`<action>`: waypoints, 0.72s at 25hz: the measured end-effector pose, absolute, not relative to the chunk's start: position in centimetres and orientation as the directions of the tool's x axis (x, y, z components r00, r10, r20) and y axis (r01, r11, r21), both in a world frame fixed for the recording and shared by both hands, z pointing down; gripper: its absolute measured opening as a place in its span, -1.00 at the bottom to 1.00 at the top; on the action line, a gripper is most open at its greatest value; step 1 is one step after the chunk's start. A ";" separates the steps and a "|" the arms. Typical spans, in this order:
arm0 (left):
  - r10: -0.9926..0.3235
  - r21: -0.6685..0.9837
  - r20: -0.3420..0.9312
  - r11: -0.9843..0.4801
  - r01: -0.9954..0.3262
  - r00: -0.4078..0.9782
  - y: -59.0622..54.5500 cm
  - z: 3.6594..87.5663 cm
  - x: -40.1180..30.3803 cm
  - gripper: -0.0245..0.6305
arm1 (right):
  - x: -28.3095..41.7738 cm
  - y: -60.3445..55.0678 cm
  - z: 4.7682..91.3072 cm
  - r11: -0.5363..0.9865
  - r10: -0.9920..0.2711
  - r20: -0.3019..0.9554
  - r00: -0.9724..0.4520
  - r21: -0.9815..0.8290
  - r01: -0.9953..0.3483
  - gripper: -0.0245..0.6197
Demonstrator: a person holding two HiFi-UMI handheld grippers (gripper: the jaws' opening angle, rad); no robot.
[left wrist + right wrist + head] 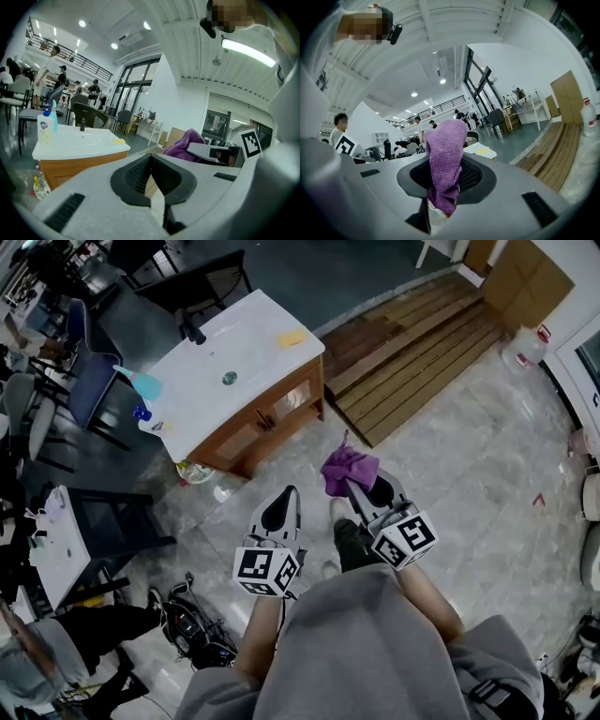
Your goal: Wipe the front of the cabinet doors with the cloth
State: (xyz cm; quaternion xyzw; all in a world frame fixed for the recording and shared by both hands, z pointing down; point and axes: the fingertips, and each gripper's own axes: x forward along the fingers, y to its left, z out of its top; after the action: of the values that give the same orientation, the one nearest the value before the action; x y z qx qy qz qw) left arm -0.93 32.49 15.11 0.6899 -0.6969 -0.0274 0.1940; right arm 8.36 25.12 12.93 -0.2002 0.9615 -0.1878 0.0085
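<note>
A wooden vanity cabinet with two glazed doors [270, 416] and a white sink top [234, 357] stands ahead of me on the tiled floor. My right gripper [361, 486] is shut on a purple cloth [347, 468], which bunches up above its jaws [443, 161]. It hangs in the air well short of the cabinet front. My left gripper [281, 510] is shut with nothing in it, level with the right one. The left gripper view shows the cabinet [79, 161] at the left and the purple cloth [185, 143] at the right.
A yellow sponge [292, 337], a black tap [192, 331] and bottles [145, 399] sit on the sink top. A wooden slatted platform [422, 343] lies right of the cabinet. Chairs and tables stand at the left, a plastic bottle [527, 348] far right. My feet [337, 531] stand below the grippers.
</note>
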 end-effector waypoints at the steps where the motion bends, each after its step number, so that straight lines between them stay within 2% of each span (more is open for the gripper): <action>1: -0.971 0.306 0.239 0.047 -0.951 0.029 31.7 15.2 -1.1 -0.90 | 8.2 24.2 13.1 0.846 -0.391 0.062 -0.919 -0.370 -0.384 -0.60; 18: -0.935 0.304 0.354 0.097 -0.948 0.018 21.0 19.0 -4.9 -0.90 | 3.9 12.7 17.5 0.826 -0.373 0.126 -0.919 -0.407 -0.390 -0.60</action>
State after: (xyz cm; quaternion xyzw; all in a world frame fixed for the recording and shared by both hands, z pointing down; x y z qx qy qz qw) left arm -4.91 20.98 18.97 0.6719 -0.7005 0.0135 0.2399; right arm 3.95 12.74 17.49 -0.1997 0.9552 -0.2175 -0.0204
